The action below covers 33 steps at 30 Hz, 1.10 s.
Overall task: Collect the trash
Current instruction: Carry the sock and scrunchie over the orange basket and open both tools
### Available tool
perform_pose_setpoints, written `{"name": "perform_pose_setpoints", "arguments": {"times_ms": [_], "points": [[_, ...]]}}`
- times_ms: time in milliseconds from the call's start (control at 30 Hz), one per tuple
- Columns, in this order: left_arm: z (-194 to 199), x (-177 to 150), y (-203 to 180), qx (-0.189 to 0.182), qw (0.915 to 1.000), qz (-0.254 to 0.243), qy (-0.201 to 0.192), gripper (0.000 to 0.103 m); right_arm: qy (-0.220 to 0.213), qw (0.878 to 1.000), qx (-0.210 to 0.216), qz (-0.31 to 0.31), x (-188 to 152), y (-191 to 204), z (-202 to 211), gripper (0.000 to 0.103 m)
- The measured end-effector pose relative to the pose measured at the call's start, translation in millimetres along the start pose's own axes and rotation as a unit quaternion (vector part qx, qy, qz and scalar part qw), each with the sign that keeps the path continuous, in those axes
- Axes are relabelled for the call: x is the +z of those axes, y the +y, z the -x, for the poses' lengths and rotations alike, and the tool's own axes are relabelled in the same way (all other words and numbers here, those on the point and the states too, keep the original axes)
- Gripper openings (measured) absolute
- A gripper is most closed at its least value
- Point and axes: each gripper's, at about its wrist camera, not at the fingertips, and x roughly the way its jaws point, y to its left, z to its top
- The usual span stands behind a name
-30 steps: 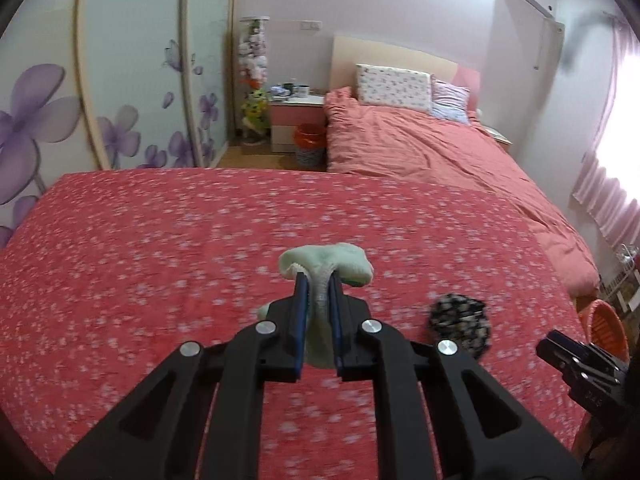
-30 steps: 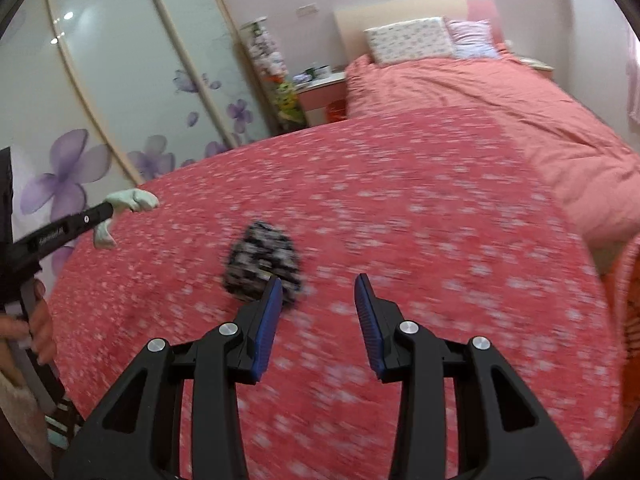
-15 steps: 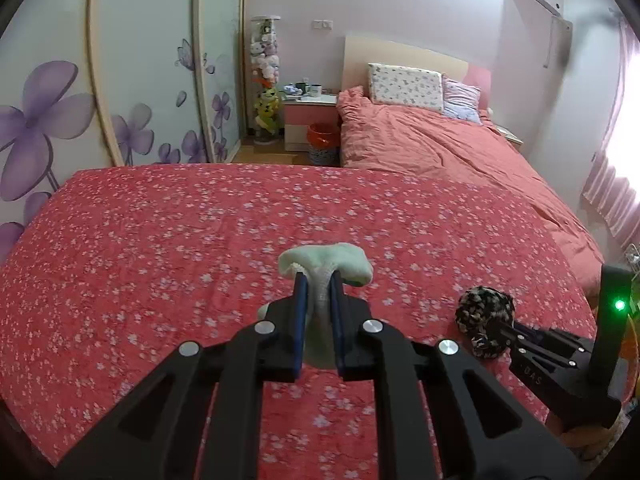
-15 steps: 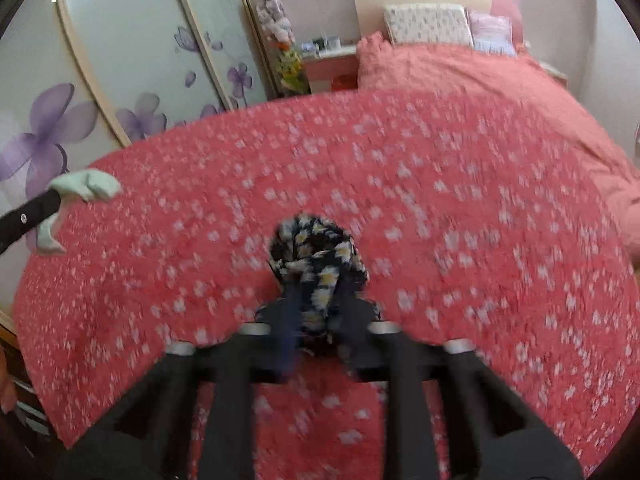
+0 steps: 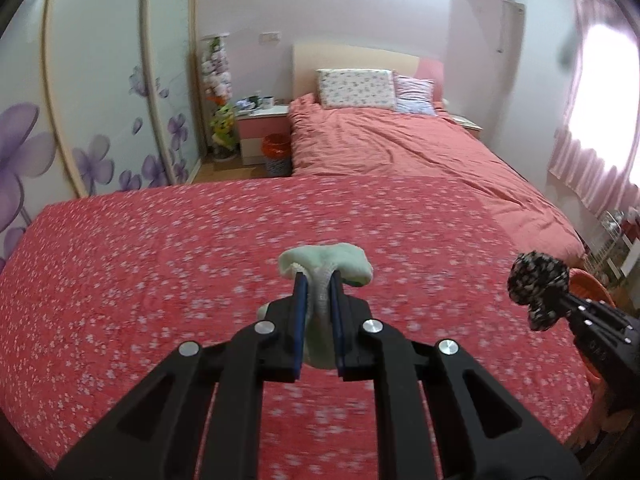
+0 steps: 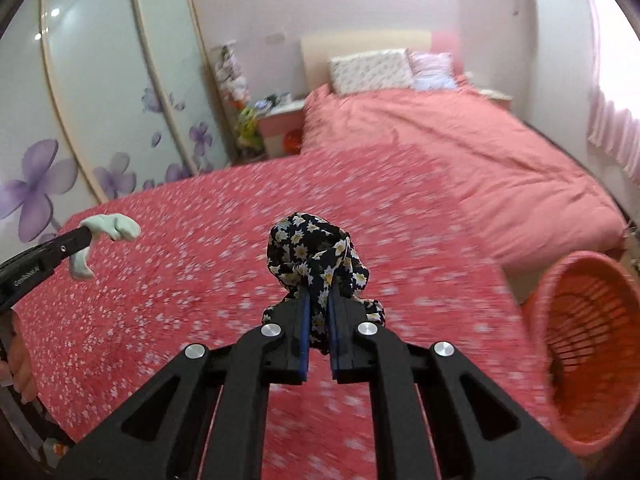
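the big red flowery bed cover (image 6: 168, 300) looks blurry, so it is hard to see it well. the orange basket (image 6: 580, 344) now shows at 4 o'clock. the right gripper (image 6: 318, 300), open a second ago, is now squeezed tight on the black flowery cloth (image 6: 312, 252), lifted off the bed. the left gripper (image 5: 318, 292) still pinches the pale green cloth (image 5: 324, 264), up at 9 o'clock.

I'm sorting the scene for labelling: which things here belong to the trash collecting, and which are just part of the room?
Part of the job:
- green cloth in the left gripper
- flowered cloth in the right gripper
- orange basket

Just there:
- bedspread
- pillows
- nightstand
- wardrobe doors
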Motion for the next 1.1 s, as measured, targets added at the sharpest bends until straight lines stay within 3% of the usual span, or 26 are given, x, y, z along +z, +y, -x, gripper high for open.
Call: {"name": "perform_pose_setpoints", "arguments": {"times_ms": [333,567,1100], "points": [[23.4,0.9,-102.1,-0.054,0.9963,-0.065,-0.019,0.013,-0.071,0.996,-0.051,-0.024,-8.3,-60.8,73.7,0.008],[32.3,-8.8,-170.8,-0.093,0.9901,-0.102,-0.025,0.013,-0.095,0.990,-0.084,-0.052,-22.4,-101.9,107.1,0.008],[22.5,-37.9,-327.2,-0.208,0.9650,-0.159,0.007,0.013,-0.110,0.973,-0.147,-0.139,-47.6,-196.3,127.4,0.008]]}}
